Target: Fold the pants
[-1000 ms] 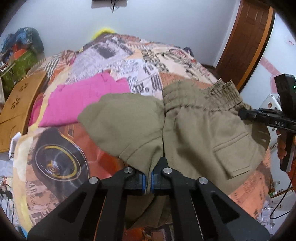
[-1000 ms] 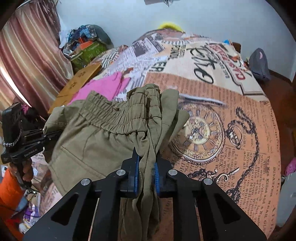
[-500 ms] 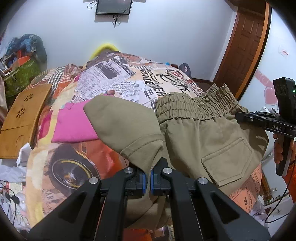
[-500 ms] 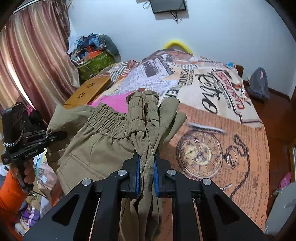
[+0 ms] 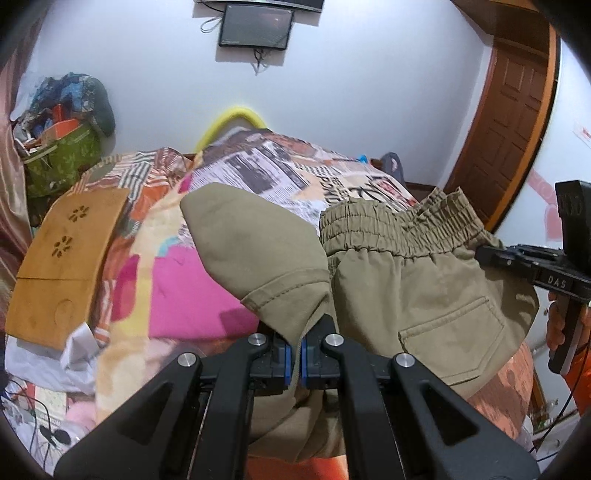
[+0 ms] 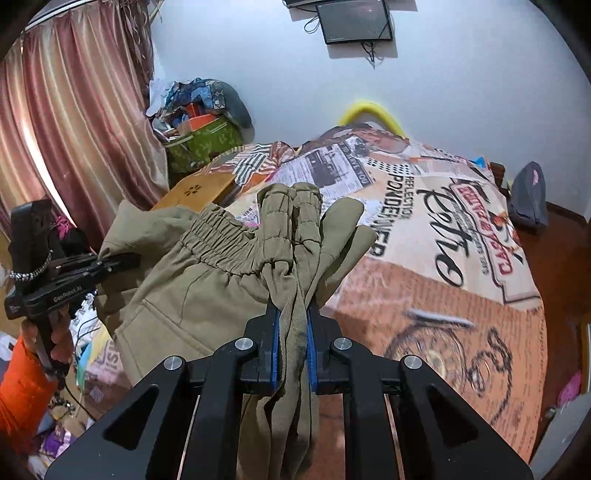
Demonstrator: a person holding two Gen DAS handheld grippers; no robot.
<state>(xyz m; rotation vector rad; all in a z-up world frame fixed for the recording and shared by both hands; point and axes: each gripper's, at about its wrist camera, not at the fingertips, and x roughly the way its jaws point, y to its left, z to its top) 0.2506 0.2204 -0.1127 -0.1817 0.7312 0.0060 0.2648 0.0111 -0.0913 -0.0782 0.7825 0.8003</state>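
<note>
I have the khaki pants [image 5: 417,291] raised above the bed [image 6: 436,295], my left claw [image 5: 294,350] clenched on a hem corner, my right claw [image 6: 291,339] clenched on bunched waistband, so the cloth hangs clear for folding.

Pants [image 5: 417,295] hang between both grippers, above bed [image 5: 280,173]. Left gripper [image 5: 294,354] at 6 o'clock in left wrist view, hem in jaws; right gripper [image 5: 491,254] at 3 o'clock on waistband. Garment [image 5: 184,295] on bed at 9 o'clock, behind pants. Board [image 5: 66,258] farther toward 9. Monitor [image 5: 255,26] on wall at 12. Door [image 5: 513,122] at 2.
</note>
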